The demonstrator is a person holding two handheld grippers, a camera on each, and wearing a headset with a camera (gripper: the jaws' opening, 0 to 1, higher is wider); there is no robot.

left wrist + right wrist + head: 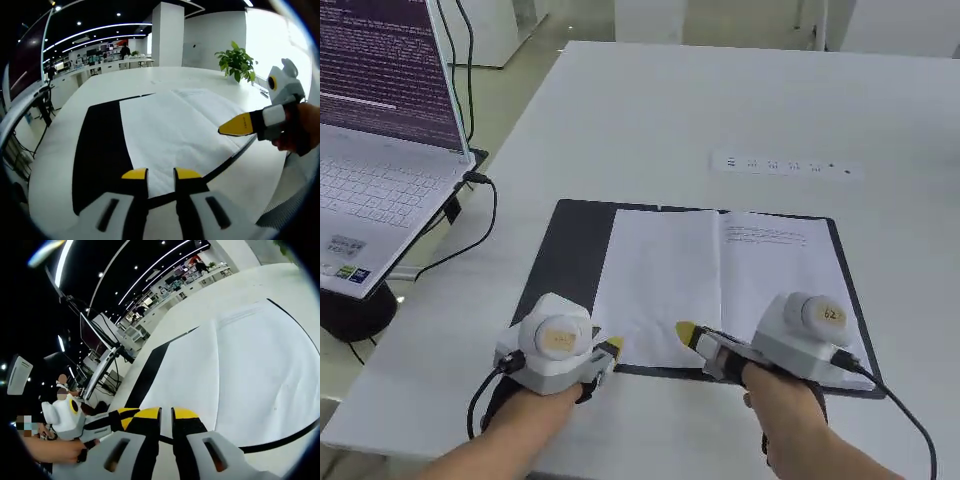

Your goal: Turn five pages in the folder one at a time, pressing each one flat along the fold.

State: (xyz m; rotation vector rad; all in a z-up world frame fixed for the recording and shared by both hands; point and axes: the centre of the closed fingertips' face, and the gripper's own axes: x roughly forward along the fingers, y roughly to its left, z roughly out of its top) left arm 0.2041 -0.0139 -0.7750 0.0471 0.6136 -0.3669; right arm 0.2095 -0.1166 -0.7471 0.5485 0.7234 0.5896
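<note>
Left gripper view: the left gripper (161, 174) has its jaws nearly together with a narrow gap, holding nothing, tips over the near edge of the folder (100, 150). The right gripper (166, 412) is likewise almost closed and empty, at the same edge. The folder lies open on the table (720, 100), 2 white pages (660, 270) showing, with a laptop (380, 150) to its left.

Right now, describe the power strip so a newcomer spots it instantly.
On the white table, find the open black folder near the front edge. Just beyond its far right side lies the power strip: a low white bar, nearly table-coloured, marked by a row of small dark sockets.
</note>
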